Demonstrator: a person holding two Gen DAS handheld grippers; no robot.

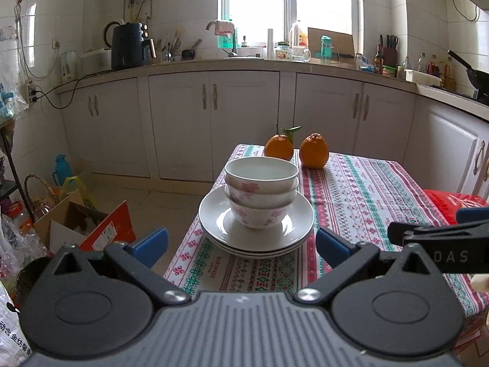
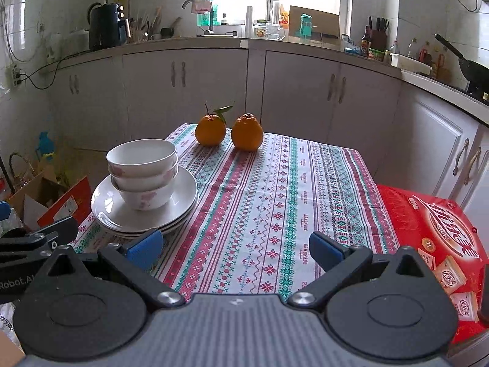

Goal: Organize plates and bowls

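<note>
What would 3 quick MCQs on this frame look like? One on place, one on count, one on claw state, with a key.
1. Where does the bowl stack sit?
A. on the stacked plates
B. on the bare tablecloth
C. on the red box

2. How many oranges are on the tablecloth?
A. one
B. two
C. four

3. What state is the left claw in?
A. shut on a bowl
B. shut on a plate
C. open, holding nothing

Key:
1 A, the bottom bowl rests in the top plate's centre.
2 B, a leafy orange and a bumpy orange stand side by side at the far edge.
3 C, its blue pads are spread wide apart short of the plates; the right claw is open too.
</note>
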